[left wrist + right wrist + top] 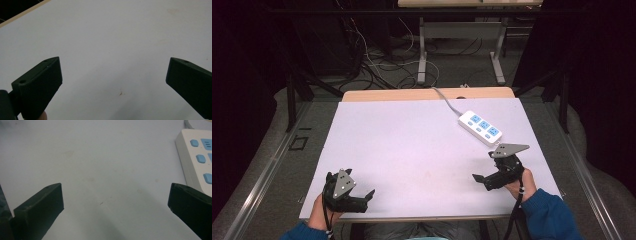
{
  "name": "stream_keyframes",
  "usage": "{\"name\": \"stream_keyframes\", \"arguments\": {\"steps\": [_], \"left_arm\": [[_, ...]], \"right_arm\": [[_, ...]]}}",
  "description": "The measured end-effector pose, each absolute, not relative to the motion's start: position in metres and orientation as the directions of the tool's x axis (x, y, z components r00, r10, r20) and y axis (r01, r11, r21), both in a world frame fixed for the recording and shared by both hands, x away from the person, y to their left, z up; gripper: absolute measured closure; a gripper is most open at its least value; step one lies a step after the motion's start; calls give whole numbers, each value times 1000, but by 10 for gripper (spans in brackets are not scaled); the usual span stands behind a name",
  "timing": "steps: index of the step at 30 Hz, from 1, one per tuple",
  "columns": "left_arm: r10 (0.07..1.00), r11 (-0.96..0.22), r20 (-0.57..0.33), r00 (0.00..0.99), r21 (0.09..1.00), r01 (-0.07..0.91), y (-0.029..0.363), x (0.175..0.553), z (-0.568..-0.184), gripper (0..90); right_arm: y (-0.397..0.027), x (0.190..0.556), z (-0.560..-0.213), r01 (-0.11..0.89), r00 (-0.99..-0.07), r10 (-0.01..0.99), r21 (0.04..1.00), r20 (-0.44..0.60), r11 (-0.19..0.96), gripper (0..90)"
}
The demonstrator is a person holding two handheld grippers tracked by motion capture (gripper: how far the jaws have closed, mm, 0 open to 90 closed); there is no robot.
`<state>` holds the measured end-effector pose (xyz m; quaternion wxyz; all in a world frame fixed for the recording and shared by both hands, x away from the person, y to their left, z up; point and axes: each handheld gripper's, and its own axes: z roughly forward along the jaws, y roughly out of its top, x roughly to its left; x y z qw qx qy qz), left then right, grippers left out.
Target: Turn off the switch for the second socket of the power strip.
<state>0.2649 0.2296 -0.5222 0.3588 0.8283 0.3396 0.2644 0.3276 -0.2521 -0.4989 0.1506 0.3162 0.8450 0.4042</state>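
So we've got the power strip lying toward the far right of the white table, its long axis running diagonally, from far-left where the cable leaves to near-right. Our right gripper sits just on the near side of that near-right end, clearly the closer one, jaws spread wide and empty. In the right gripper view the power strip is off to the right of the jaws. Our left gripper is well apart at the near-left corner, also wide open, nothing in it.
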Motion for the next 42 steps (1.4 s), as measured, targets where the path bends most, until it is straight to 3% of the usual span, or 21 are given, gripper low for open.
{"name": "stream_keyframes", "arguments": {"steps": [42], "left_arm": [[748, -519, 197, 634, 769, 373, 229, 266, -522, 4]], "right_arm": [[-246, 295, -509, 390, -784, 620, 743, -42, 543, 0]]}}
